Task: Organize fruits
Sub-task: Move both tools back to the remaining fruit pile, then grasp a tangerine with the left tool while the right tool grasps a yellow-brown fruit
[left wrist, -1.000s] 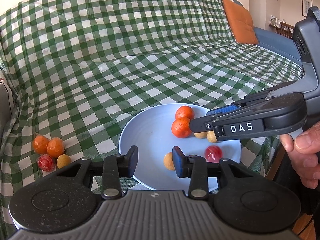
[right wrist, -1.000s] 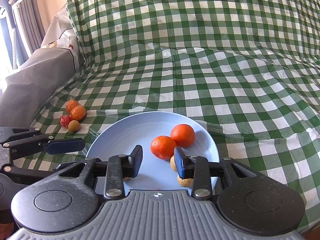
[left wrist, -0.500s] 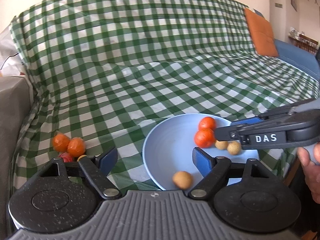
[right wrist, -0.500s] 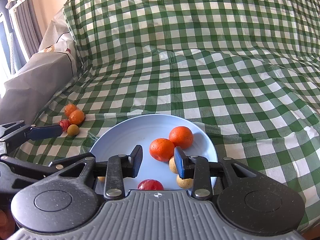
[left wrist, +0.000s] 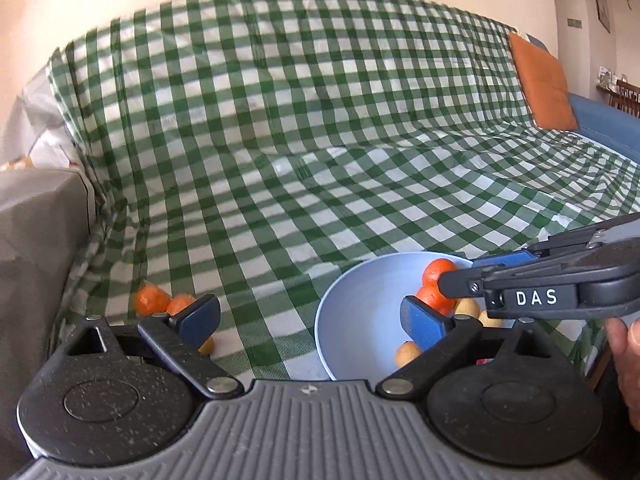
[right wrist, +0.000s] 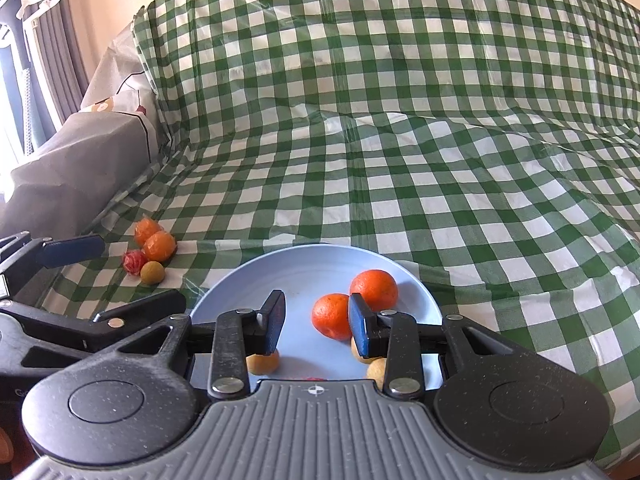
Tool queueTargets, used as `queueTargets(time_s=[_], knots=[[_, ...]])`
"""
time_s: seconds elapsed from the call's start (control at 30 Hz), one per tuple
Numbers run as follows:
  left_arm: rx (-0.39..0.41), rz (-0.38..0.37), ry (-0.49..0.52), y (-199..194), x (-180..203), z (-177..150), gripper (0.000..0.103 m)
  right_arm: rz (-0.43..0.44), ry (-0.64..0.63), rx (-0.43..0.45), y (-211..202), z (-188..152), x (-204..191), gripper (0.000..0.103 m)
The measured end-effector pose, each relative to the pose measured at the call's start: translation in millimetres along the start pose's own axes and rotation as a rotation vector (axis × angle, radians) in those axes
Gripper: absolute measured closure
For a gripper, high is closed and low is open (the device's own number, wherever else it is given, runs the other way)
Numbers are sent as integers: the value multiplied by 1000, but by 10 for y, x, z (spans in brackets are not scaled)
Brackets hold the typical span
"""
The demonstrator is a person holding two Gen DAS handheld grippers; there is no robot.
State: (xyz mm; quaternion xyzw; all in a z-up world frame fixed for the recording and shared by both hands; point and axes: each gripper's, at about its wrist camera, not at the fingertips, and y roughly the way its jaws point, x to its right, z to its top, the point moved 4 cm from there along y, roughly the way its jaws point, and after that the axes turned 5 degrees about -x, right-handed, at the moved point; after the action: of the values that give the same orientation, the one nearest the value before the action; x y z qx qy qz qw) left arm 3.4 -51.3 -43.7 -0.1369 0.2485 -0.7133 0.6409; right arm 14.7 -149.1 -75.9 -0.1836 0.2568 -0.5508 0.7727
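Left wrist view: the left gripper [left wrist: 310, 320] has its fingers spread wide apart, with nothing between them. Its left finger [left wrist: 198, 320] stands in front of the loose fruit on the checked cloth [left wrist: 304, 152], where two oranges [left wrist: 158, 301] show beside it and a small yellow fruit [left wrist: 207, 346] shows just below its tip. Its right finger [left wrist: 424, 326] stands in front of the blue plate [left wrist: 356, 312]. On the plate lie two oranges [left wrist: 434, 284] and several small yellow fruits [left wrist: 406, 354]. The right gripper [left wrist: 456, 280] reaches over the plate from the right side; this view does not show how far its fingers are spread. An orange cushion [left wrist: 540, 82] lies at the far right.

Right wrist view: the right gripper [right wrist: 316, 322] hangs over the plate [right wrist: 304, 268], fingers apart and empty. Two oranges [right wrist: 354, 302] rest touching each other on the plate, one just beside the right finger [right wrist: 360, 326]. Small yellow fruits [right wrist: 262, 363] lie near the plate's front edge, partly hidden. Off the plate, on the cloth [right wrist: 400, 120] to the left, sit two oranges [right wrist: 156, 240], a red fruit [right wrist: 134, 262] and a yellow fruit [right wrist: 152, 273], bunched together. The left gripper [right wrist: 100, 276] is close to them.
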Motion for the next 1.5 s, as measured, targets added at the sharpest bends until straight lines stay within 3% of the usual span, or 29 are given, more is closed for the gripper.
queueTargets(time_s=[0.13, 0.27, 0.33, 0.47, 0.5, 0.57, 0.73, 0.77, 0.87, 1.0, 1.23, 1.5], knots=[[8, 9, -20, -34, -70, 13, 5, 21, 18, 10, -12, 70, -76, 67], [91, 31, -39, -203, -175, 65, 9, 49, 33, 34, -59, 171, -200, 67], [117, 17, -47, -279, -241, 110, 22, 72, 50, 56, -105, 236, -248, 67], [136, 45, -63, -338, -490, 235, 70, 79, 65, 93, -189, 333, -321, 68], [136, 49, -66, -327, -575, 265, 78, 85, 76, 101, -205, 353, -330, 68], [136, 69, -60, -299, -767, 333, 82, 99, 90, 117, -229, 399, -353, 72], [128, 131, -114, -232, -1256, 247, 82, 139, 81, 128, -214, 478, -445, 79], [89, 136, -159, -210, -1349, 194, 82, 142, 76, 125, -199, 488, -467, 79], [144, 128, -308, -318, -1604, 192, 82, 163, 69, 105, -139, 508, -528, 79], [108, 146, -416, -243, -1807, 178, 82, 216, 32, 49, 36, 525, -703, 79], [-4, 107, -443, 16, -1915, 178, 82, 272, -103, -28, 343, 501, -1148, 78], [-65, 90, -461, 261, -1957, 126, 82, 278, -117, -95, 742, 510, -1383, 78]])
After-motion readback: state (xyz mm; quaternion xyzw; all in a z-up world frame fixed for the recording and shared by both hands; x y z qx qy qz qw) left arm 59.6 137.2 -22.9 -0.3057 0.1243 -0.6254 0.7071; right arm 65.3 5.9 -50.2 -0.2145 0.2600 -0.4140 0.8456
